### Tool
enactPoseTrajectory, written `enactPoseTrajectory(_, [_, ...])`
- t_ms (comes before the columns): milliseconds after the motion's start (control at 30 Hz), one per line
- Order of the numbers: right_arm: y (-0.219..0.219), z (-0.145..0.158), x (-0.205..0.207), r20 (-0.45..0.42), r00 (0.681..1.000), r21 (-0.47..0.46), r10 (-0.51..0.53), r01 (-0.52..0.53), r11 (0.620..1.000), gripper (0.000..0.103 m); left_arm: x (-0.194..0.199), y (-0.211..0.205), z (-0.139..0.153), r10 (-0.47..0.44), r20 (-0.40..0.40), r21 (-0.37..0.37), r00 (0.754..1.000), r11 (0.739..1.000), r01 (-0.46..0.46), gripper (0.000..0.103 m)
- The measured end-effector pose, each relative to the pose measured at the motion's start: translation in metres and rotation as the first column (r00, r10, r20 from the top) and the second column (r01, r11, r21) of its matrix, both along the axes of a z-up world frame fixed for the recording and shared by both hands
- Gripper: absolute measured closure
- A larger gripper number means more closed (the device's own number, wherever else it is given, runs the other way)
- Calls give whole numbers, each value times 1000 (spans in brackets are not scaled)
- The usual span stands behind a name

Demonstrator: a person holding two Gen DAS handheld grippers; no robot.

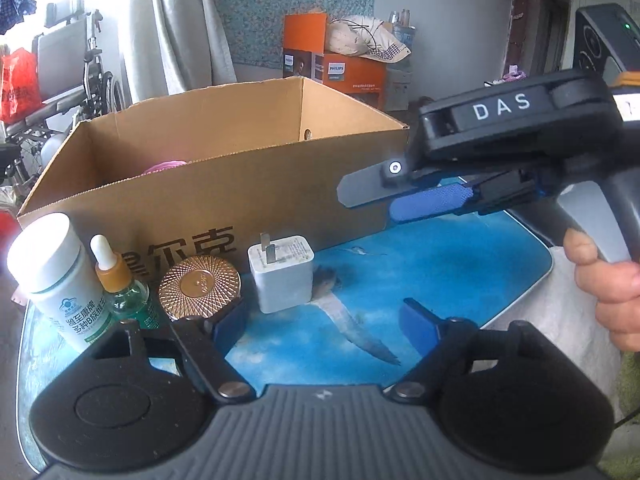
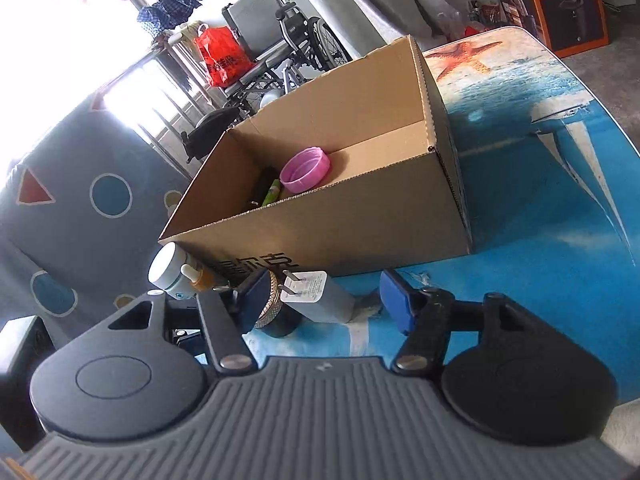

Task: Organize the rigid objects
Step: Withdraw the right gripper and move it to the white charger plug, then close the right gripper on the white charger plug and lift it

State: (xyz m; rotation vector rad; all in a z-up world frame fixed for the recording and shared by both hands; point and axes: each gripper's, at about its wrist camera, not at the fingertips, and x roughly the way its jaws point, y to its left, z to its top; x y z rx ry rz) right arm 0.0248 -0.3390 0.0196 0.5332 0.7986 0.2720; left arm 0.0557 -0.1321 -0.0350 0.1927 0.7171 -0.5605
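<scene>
An open cardboard box (image 1: 224,176) stands on the blue sea-print table (image 1: 448,264). Against its front wall stand a white pill bottle (image 1: 60,280), a dropper bottle (image 1: 120,286), a gold round compact (image 1: 200,286) and a white charger plug (image 1: 282,274). My left gripper (image 1: 324,326) is open just short of the charger, nothing between its pads. My right gripper (image 1: 368,206), held by a hand (image 1: 604,284), hovers at the box's right end. In the right wrist view the right gripper (image 2: 326,300) is open; the charger (image 2: 320,294) lies beyond its fingertips, untouched. A pink lid (image 2: 305,170) lies in the box (image 2: 360,224).
A dark tube and a green item (image 2: 267,192) also lie in the box. Off the table stand a wheelchair (image 2: 296,40), a red bag (image 2: 220,56) and an orange Philips carton (image 1: 340,72). White cloth (image 1: 568,320) covers the table's right edge.
</scene>
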Motion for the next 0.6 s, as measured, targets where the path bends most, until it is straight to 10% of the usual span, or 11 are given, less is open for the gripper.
enactPoseTrajectory(600, [18, -37, 61, -104, 990, 96, 92, -82, 992, 83, 27, -23, -16, 34, 42, 54, 999, 998, -36, 49])
